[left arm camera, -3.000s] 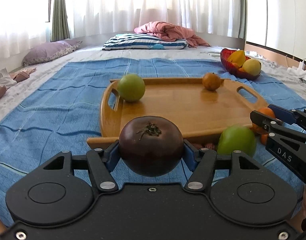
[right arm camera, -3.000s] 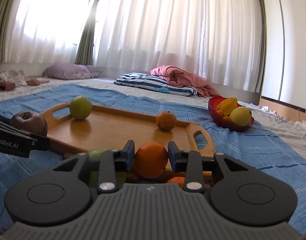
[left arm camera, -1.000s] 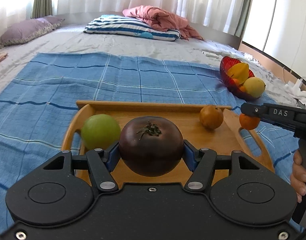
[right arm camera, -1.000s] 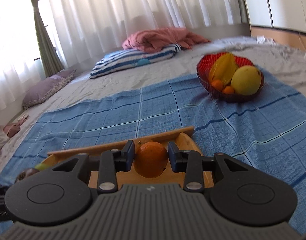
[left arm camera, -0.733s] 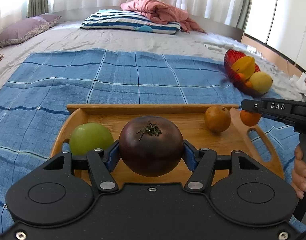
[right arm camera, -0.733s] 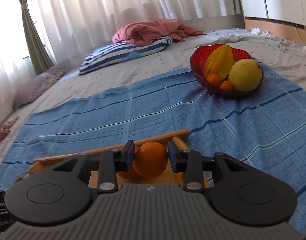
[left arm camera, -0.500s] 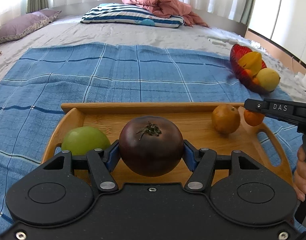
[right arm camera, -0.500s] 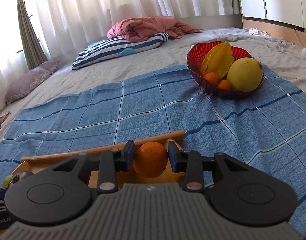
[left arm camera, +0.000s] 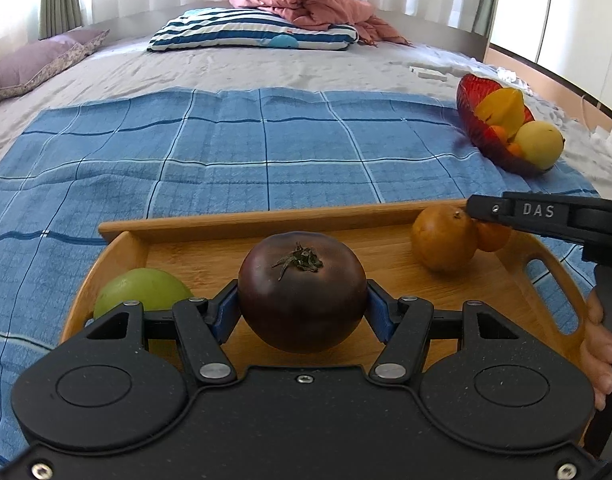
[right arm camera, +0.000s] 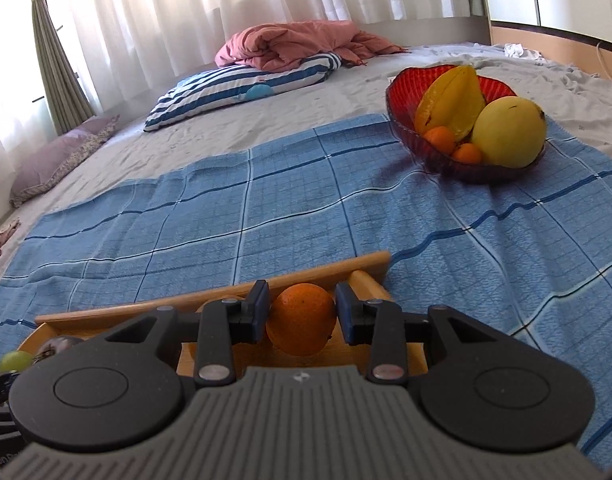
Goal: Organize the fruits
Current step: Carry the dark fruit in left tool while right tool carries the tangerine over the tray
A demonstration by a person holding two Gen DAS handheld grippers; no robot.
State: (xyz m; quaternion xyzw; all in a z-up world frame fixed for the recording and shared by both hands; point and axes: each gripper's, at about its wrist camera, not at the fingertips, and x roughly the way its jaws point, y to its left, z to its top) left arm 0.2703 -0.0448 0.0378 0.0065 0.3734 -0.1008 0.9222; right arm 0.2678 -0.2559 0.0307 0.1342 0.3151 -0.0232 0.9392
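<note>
My left gripper point(left arm camera: 302, 306) is shut on a dark purple tomato point(left arm camera: 302, 290) and holds it over the wooden tray point(left arm camera: 266, 220). A green apple point(left arm camera: 140, 296) lies at the tray's left and an orange-brown fruit point(left arm camera: 444, 238) at its far right. My right gripper point(right arm camera: 302, 314) is shut on a small orange point(right arm camera: 302, 318) above the tray's right end point(right arm camera: 370, 280); in the left wrist view the orange point(left arm camera: 494, 236) sits right beside the orange-brown fruit.
A red glass bowl point(right arm camera: 402, 92) with a starfruit, a yellow fruit and small oranges stands far right on the blue checked cloth point(right arm camera: 306, 208). A striped pillow point(left arm camera: 250, 34) and pink blanket lie at the back. A hand grips the right gripper's handle point(left arm camera: 602, 340).
Both grippers have moved forward and lower over the tray with their fruit. The right gripper's orange has come up against the orange-brown fruit.
</note>
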